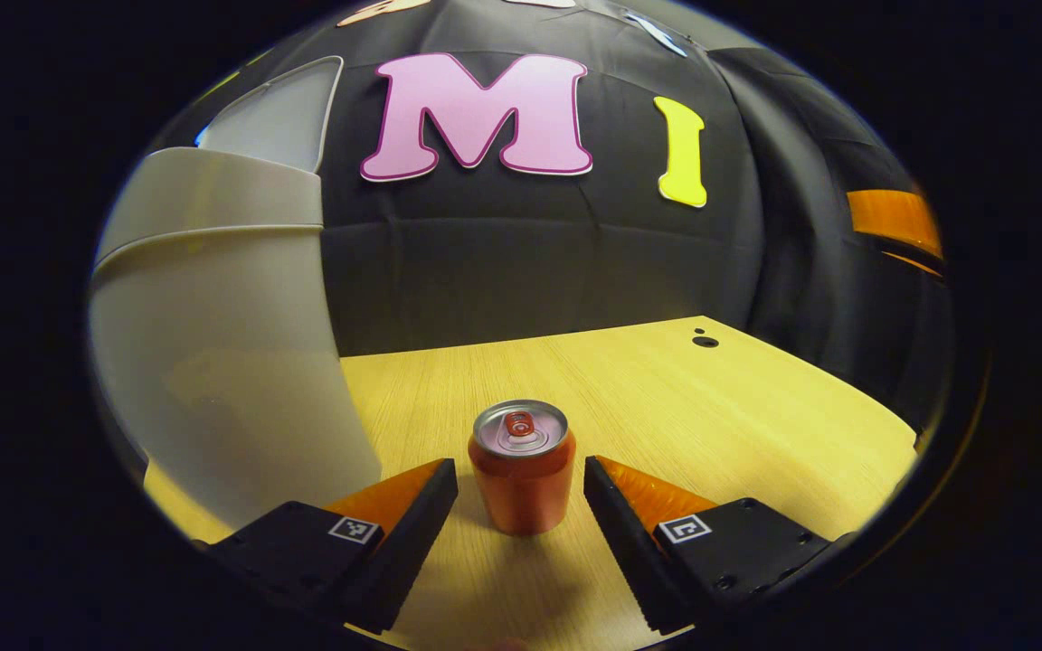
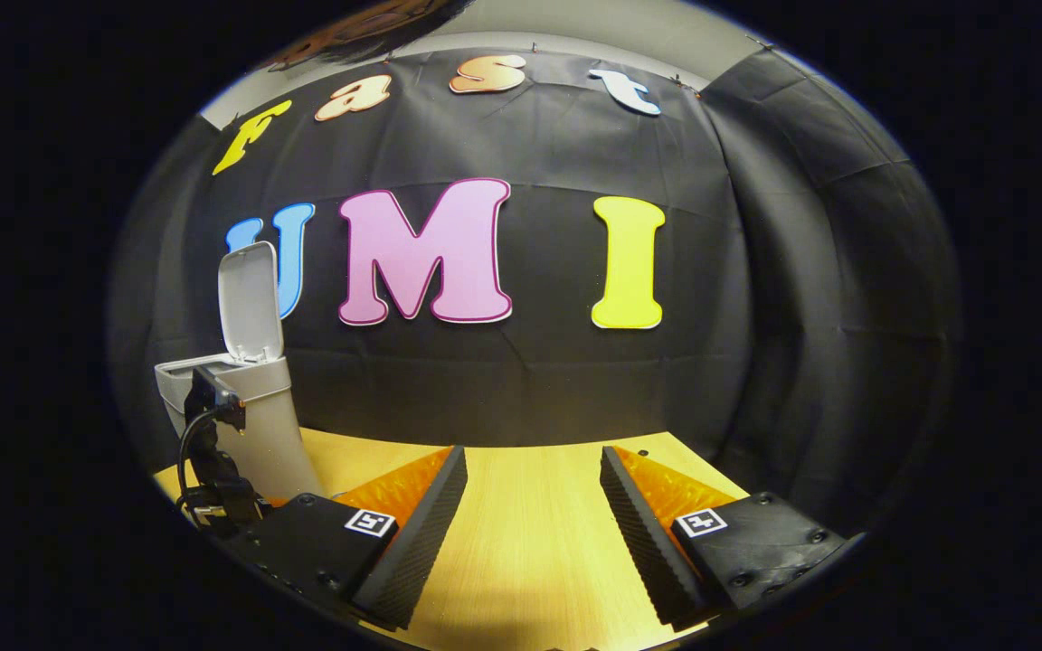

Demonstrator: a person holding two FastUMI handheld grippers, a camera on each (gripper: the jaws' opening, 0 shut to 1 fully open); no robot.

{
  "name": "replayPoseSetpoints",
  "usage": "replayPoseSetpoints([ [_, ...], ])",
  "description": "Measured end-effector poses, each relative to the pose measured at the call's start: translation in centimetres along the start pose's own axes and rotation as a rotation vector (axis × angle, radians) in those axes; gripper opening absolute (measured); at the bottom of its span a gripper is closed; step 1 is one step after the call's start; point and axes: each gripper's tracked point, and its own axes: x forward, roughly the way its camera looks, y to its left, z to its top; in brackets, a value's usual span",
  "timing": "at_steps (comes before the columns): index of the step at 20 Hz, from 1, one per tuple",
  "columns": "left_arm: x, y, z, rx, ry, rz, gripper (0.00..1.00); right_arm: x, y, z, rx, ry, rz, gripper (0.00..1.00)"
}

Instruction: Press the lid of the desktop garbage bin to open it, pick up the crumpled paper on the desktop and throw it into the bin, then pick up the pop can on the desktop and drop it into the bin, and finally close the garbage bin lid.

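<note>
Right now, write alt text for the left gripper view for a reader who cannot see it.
An upright pop can stands on a wooden desktop between the open fingers of the left gripper, which do not touch it. A pale garbage bin stands close on the left, its lid raised.

In the left gripper view the can (image 1: 522,468) stands upright on the table (image 1: 720,416), between the two fingers of the left gripper (image 1: 521,493) with a gap on each side. The bin (image 1: 222,334) stands on the table to the left of the can, near the wall behind. In the right gripper view the right gripper (image 2: 532,502) sits above bare table (image 2: 530,542); the bin (image 2: 254,407) stands far left, its lid (image 2: 250,303) raised upright behind its opening, and another gripper (image 2: 209,452) is just in front of it.
</note>
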Motion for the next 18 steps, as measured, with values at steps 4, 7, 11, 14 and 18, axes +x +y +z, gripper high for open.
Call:
replayPoseSetpoints([
  [4, 1.6, 0.2, -0.7, 0.008, 0.011, 0.01, 0.96, 0.4, -1.3, -1.0, -0.011, 0.02, -0.017, 0.96],
  [7, 2.3, 0.4, -0.9, -0.008, 0.019, 0.013, 0.96, 0.8, -1.5, -1.7, -0.014, 0.037, -0.017, 0.96],
  [11, 2.9, 0.5, -1.3, -0.019, 0.024, 0.015, 0.96, 0.8, -1.2, -2.5, -0.014, 0.055, -0.01, 0.96],
  [14, 3.3, 0.4, -1.4, -0.035, 0.021, -0.001, 0.96, 0.8, -1.2, -3.1, -0.019, 0.072, -0.007, 0.96],
  [18, 3.4, 0.5, -0.9, -0.044, 0.001, -0.002, 0.9, 0.7, -1.3, -3.1, -0.021, 0.077, -0.01, 0.96],
])
